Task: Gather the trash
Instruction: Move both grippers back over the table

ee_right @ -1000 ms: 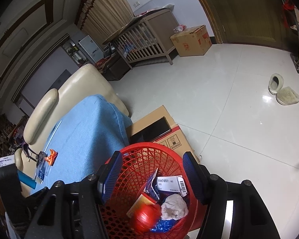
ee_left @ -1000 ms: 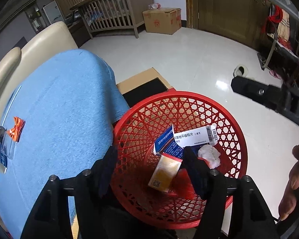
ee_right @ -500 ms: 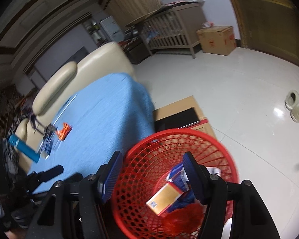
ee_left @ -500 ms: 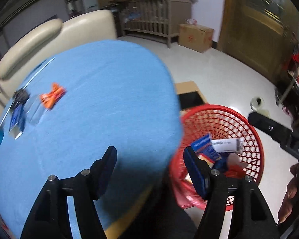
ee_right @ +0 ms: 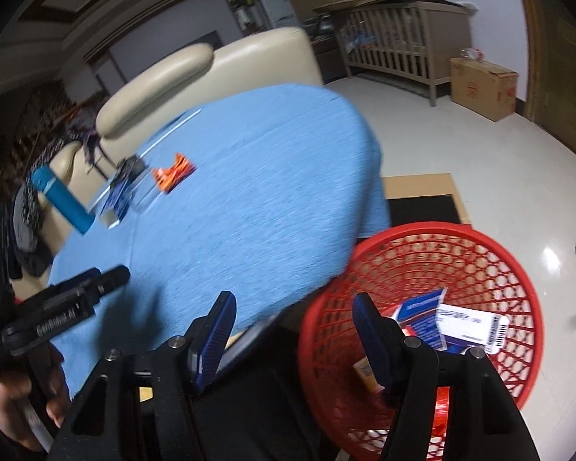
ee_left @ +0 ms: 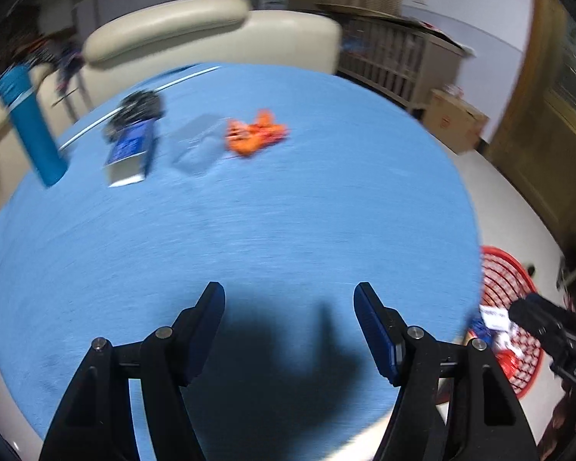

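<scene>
My left tool [ee_left: 289,299] hangs over the near part of the desk [ee_left: 249,211], which is covered in a blue cloth; its two blue-padded fingers stand apart with nothing between them, only the tool's own dark shadow on the cloth below. At the far left of the desk stands a blue cylinder [ee_left: 30,126], leaning in this view. Just right of it lies a small blue box [ee_left: 130,151] with a dark bundle [ee_left: 140,105] at its far end. Next comes a clear plastic piece [ee_left: 197,148], blurred, and right of that a crumpled orange wrapper [ee_left: 255,136], the brightest scrap left on the cloth. All of these sit on the far side, well apart from my left tool. Behind the desk is a cream sofa [ee_left: 211,34].

Off the desk's right edge, on the white floor, stands the red mesh basket [ee_right: 514,269]. In it lie a blue and white carton [ee_right: 422,315], a white box with a barcode [ee_right: 476,324] and a yellowish box [ee_right: 364,372], partly hidden by one finger. My right tool [ee_right: 292,309] is also open and holds nothing; its left finger is over the desk's edge and its right finger over the basket's near rim. A flat cardboard sheet [ee_right: 418,184] lies on the floor beyond the basket.
</scene>
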### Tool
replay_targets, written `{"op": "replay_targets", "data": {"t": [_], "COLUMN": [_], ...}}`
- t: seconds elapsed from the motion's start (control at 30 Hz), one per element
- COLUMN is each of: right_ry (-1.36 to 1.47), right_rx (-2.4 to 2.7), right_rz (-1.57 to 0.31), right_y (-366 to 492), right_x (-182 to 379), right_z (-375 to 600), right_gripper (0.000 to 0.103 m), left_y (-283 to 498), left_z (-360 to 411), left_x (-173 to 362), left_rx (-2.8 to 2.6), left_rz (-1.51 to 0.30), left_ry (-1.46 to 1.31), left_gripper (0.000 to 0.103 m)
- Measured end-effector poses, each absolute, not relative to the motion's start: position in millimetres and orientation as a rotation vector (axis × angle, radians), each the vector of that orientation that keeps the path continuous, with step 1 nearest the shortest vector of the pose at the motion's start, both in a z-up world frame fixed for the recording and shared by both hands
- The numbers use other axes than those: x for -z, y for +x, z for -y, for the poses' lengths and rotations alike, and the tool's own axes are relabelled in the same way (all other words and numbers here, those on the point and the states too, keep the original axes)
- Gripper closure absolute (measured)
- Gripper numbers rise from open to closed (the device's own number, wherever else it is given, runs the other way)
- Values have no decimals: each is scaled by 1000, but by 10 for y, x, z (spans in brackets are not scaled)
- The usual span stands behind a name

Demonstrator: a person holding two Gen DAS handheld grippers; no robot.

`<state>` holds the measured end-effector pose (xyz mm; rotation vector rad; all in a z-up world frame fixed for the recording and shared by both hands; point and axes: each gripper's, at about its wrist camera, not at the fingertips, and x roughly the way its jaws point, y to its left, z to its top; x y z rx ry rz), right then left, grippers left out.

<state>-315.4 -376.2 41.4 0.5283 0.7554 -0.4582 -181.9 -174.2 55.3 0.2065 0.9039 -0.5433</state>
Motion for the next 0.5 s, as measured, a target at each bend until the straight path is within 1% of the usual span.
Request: {"op": "replay_targets", "data": {"t": [0.23,0.5], "right_ry": [471,415], "right_rx": [411,390], "right_rz": [-832,-874], "right_y": [-2748,-2327], "right_x": [-318,-330], "right_z": [3528,3400], "right_gripper": [35,34], "left_y": [-1298,-506], "left_z": [1194,1038], "left_x": [-448,-499], "left_rx": [413,342], "left_rz": [-924,-891], "left_ry": [131,131], "left_gripper": [32,30]}}
